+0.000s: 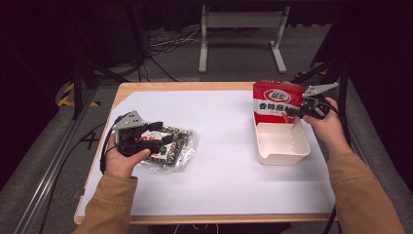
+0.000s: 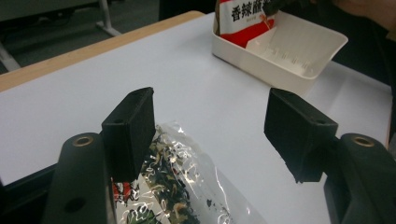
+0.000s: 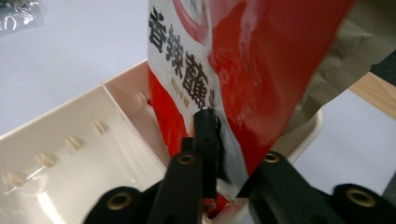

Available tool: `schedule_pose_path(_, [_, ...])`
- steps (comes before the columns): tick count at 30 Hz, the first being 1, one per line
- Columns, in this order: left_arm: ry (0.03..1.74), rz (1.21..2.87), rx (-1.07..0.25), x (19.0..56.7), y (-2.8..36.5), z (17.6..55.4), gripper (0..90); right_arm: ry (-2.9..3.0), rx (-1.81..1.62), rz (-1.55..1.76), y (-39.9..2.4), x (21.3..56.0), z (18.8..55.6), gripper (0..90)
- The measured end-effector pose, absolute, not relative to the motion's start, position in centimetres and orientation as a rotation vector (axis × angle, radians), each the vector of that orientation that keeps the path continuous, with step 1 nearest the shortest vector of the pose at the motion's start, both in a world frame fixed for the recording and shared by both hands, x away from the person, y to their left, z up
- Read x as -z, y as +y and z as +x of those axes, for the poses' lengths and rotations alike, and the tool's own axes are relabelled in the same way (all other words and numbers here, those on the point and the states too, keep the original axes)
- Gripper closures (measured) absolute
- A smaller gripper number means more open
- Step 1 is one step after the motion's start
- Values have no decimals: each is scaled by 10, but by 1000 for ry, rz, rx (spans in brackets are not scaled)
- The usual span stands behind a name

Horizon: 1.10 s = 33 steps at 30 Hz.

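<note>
A red snack bag (image 1: 272, 101) with black characters stands upright at the far end of a white tray (image 1: 282, 146) on the right. My right gripper (image 1: 292, 111) is shut on the bag's edge; in the right gripper view the bag (image 3: 243, 70) is pinched between the jaws at the gripper (image 3: 226, 186). On the left lies a clear packet (image 1: 173, 148) with a dark mottled filling. My left gripper (image 1: 163, 139) hovers over it, open; in the left gripper view the packet (image 2: 177, 186) lies below and between the spread jaws of the gripper (image 2: 210, 126).
A white sheet (image 1: 219, 161) covers most of the wooden table (image 1: 146, 87). The tray's near half holds nothing. Beyond the table stand a metal frame (image 1: 241, 34) and floor cables (image 1: 165, 44).
</note>
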<state>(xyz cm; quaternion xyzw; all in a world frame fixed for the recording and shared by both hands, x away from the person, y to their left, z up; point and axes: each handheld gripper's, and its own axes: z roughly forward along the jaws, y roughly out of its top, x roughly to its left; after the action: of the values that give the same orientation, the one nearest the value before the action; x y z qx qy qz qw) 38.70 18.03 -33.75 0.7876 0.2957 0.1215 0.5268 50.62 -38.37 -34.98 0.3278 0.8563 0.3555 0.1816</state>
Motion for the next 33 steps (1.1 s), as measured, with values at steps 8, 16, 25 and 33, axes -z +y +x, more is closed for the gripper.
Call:
schedule_pose_path(8, [760, 1868, -274, 342, 186, 388, 335, 2338, -1050, 994, -384, 344, 499, 569])
schedule_pose_path(16, [788, 1898, -289, 344, 193, 389, 330, 2234, -1106, 1028, -390, 331, 482, 400])
schedule_pose_path(25, [826, 1926, -315, 345, 201, 390, 313, 2203, -1048, 996, -392, 312, 452, 394])
schedule_pose_path(33, [828, 1960, -327, 344, 208, 391, 279, 2168, -1067, 978, -393, 302, 426, 390])
